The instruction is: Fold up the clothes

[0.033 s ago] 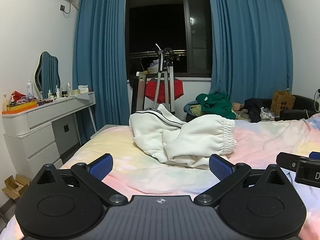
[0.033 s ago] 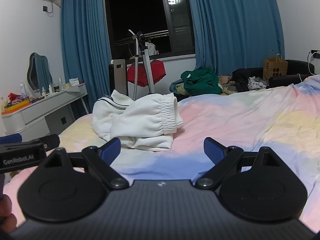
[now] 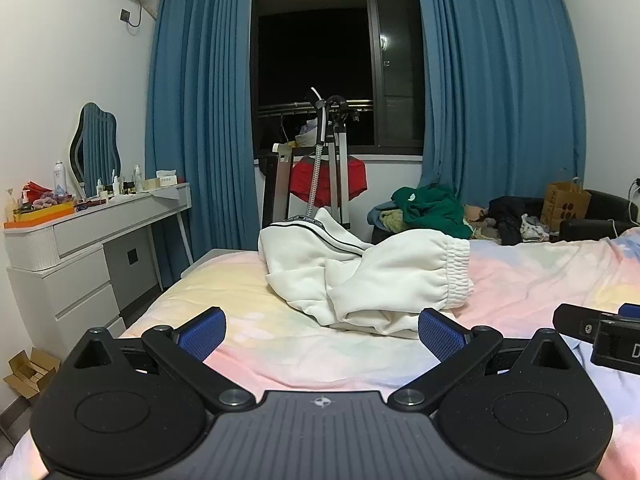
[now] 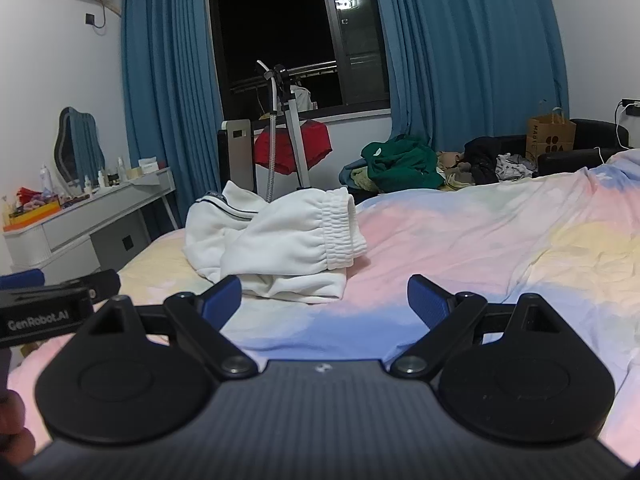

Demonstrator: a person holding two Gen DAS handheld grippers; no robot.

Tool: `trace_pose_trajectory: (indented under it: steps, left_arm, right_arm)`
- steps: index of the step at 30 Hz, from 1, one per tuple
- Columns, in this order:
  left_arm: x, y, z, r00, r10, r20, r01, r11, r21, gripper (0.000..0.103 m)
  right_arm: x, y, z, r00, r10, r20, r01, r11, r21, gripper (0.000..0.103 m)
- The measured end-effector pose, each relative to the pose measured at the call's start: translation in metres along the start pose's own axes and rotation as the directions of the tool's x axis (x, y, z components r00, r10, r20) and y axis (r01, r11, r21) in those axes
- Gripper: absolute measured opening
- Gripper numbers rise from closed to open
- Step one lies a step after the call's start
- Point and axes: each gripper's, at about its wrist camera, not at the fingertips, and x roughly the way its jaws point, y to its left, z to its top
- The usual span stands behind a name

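We note the white sweatpants (image 3: 360, 276) lying in a crumpled heap on the bed (image 3: 280, 344), toward its far left part near the window end, with the pastel sheet bare all around. An elastic ribbed cuff or waistband (image 3: 458, 272) faces right on top of the heap; a dark piped stripe (image 3: 340, 242) runs along the upper fold behind it.

Left gripper (image 3: 322, 330): jaws released, spread wide, nothing between them, held just short of the heap's near edge. Right gripper (image 4: 324, 298): jaws likewise released and empty, with the heap ahead and to its left. Neither touches the cloth. In the right wrist view the left gripper's body shows at the left edge.

Handling judgement — the fabric looks like thick fleece: soft, limp, light to moderate in weight, not slippery, not fragile. It will sag and drag on the sheet rather than hold shape, so one pinch point would only lift a bundle.

Where to take hold: the gathered elastic band is the firmest, thickest edge and the easiest to find. We would pinch it at two spread points, one per gripper, then lift and shake the garment flat — folding has not begun.
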Motion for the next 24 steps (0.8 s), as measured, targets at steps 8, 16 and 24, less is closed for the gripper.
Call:
trace_pose_trajectory:
  steps: [8, 16, 24]
  left_arm:
    - [-0.01, 0.003, 0.004, 1.0, -0.003, 0.004, 0.003, 1.0, 0.0, 0.103]
    - [-0.002, 0.0, 0.003, 0.999, -0.007, -0.035, 0.009, 0.999, 0.043, 0.103]
    - [0.001, 0.012, 0.005, 0.998, 0.009, -0.055, -0.008, 1.0, 0.005, 0.103]
  right_arm:
    - [-0.006, 0.004, 0.003, 1.0, -0.012, 0.029, 0.012, 1.0, 0.006, 0.091]
    - [-0.015, 0.009, 0.01, 0.999, -0.021, 0.032, 0.021, 1.0, 0.006, 0.091]
    - [-0.021, 0.014, 0.021, 1.0, -0.024, 0.013, 0.024, 0.999, 0.028, 0.091]
